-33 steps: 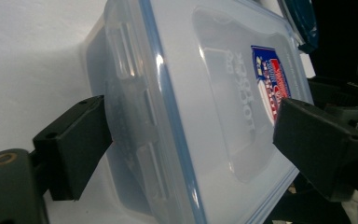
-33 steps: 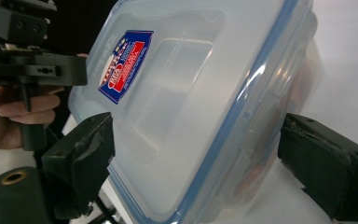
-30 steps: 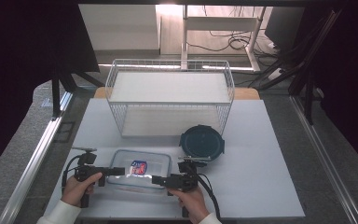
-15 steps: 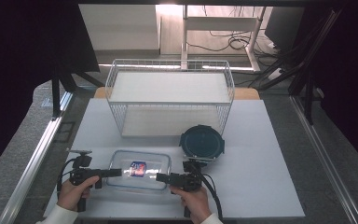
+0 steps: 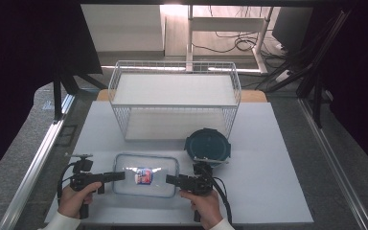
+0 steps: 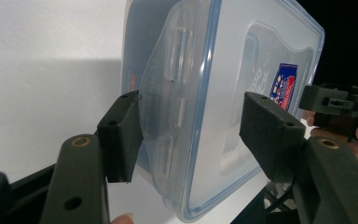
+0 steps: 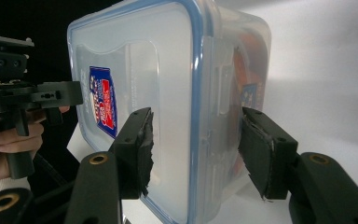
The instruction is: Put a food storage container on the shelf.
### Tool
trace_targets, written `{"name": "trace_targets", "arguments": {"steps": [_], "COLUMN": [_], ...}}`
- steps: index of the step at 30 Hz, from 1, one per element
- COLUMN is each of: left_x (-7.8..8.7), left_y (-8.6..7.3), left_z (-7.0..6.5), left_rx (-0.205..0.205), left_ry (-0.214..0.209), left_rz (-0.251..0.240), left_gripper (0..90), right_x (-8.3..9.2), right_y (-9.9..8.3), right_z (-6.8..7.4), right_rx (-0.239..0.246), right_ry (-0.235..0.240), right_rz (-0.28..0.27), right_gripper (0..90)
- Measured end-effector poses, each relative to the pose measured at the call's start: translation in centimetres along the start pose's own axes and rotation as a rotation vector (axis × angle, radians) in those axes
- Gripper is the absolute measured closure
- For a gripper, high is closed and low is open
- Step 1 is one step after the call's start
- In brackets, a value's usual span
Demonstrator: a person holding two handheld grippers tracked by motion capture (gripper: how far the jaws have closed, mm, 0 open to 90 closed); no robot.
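Lying flat on the white table (image 5: 278, 158): clear lidded food container (image 5: 145, 175). Closing on its left end flap, one pad touching, other apart: left gripper (image 5: 120, 175). Closing astride its right end, not yet clamping: right gripper (image 5: 170, 179).

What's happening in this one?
A person holds a gripper in each hand, working from both short ends of a clear lidded container on the white table. The left gripper and right gripper have each just been closing, with a container end between the fingers; whether the pads press yet is unclear. Behind it stand a dark round lid and a white wire basket.
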State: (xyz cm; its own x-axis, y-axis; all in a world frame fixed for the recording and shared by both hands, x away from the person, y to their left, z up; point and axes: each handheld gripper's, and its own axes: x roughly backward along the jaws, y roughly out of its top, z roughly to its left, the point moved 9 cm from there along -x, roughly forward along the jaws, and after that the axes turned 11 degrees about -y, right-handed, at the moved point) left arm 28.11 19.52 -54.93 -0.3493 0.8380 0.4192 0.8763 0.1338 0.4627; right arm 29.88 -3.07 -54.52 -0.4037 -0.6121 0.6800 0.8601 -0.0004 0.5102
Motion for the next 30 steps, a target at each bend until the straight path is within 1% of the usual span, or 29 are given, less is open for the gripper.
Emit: {"name": "trace_targets", "arguments": {"steps": [4, 17, 20, 24, 30], "left_x": [0.2, 1.1, 1.1, 1.0, 0.8], "left_y": [0.2, 1.0, 1.1, 1.3, 1.9], "left_z": [-0.5, -2.9, -3.2, -3.4, -3.9], "left_rx": [-0.014, -0.083, -0.095, -0.104, -0.132], "left_ry": [-0.007, -0.013, -0.018, -0.019, -0.015], "left_rz": [-0.011, -0.049, -0.05, -0.05, -0.051], "left_gripper": [41.5, 41.9, 41.9, 41.9, 41.6], "right_x": [0.3, 2.4, 2.8, 3.1, 3.6], "right_y": [0.3, 1.5, 1.7, 1.9, 2.4], "right_z": [0.1, 1.2, 1.4, 1.3, 1.3], "right_rx": [0.007, 0.07, 0.09, 0.094, 0.109], "right_ry": [0.007, 0.015, 0.013, 0.012, 0.005], "right_rz": [-0.013, -0.072, -0.082, -0.089, -0.104], "right_gripper": [45.8, 45.8, 45.8, 45.8, 45.7]}}
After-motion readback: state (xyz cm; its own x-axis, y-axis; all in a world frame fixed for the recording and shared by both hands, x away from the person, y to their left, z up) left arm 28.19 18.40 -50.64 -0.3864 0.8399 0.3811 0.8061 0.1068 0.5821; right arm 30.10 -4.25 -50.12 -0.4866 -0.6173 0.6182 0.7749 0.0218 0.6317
